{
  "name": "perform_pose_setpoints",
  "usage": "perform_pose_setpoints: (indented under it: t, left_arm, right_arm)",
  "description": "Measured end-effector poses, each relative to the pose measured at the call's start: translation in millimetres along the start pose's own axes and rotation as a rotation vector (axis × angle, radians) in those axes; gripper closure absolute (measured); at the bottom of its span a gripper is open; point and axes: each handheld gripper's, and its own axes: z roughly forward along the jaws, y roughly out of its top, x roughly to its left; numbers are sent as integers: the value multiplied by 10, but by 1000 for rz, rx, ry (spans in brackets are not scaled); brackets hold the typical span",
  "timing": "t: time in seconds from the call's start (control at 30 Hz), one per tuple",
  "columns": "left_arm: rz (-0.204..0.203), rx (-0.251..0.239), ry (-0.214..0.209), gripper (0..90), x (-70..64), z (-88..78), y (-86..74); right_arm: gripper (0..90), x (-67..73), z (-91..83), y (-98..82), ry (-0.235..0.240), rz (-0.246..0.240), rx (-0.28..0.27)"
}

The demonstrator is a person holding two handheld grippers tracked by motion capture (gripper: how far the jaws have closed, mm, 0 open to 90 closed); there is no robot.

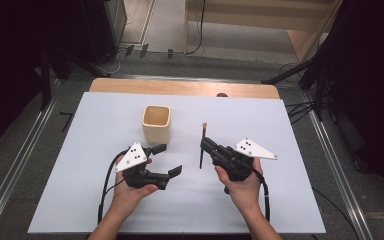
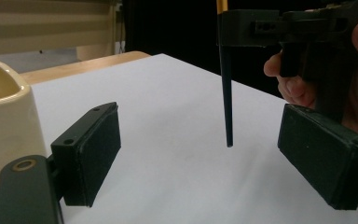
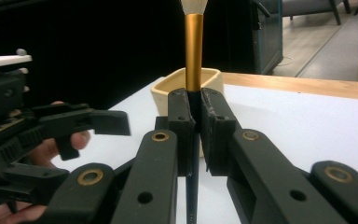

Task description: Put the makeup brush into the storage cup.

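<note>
Right gripper [image 3: 194, 116] clamped on brush [image 1: 202, 145], upright, at three o'clock of cup [image 1: 156, 125]. Left gripper [image 1: 166, 160] open, empty. Light, stiff, slim, slippery handle; best gripped mid-handle, away from soft bristles.

The place is looking like a recording lab or studio rather than a home. A white sheet [image 1: 105, 200] is covering a wooden table [image 1: 180, 87] at the centre of the high view, black curtains [image 1: 10, 60] are hanging at the left and right edges, and metal rails [image 1: 15, 170] are running along the grey floor [image 1: 70, 90] on both sides. Cables [image 1: 200, 30] are trailing over the floor at the top, beside pale wooden furniture [image 1: 260, 20] at the upper right.
</note>
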Motion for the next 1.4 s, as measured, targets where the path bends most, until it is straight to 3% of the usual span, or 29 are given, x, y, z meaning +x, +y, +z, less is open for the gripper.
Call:
perform_pose_setpoints:
  t: [0.4, 0.67, 1.13, 1.2, 1.4]
  left_arm:
    - [-11, 20, -46, 244, -74, 80, 2]
    - [-16, 25, -79, 369, -104, 103, -4]
    - [-17, 23, -104, 514, -124, 134, -9]
    - [-28, 26, -126, 538, -118, 145, -16]
    - [-47, 23, -141, 594, -91, 138, -12]
  right_arm:
    - [846, 168, 37, -7, 61, -4, -1]
    - [846, 285, 54, -6, 105, -3, 0]
    - [846, 431, 89, -27, 152, -21, 5]
    - [846, 442, 97, -36, 154, -29, 7]
    - [846, 468, 118, -59, 162, -39, 15]
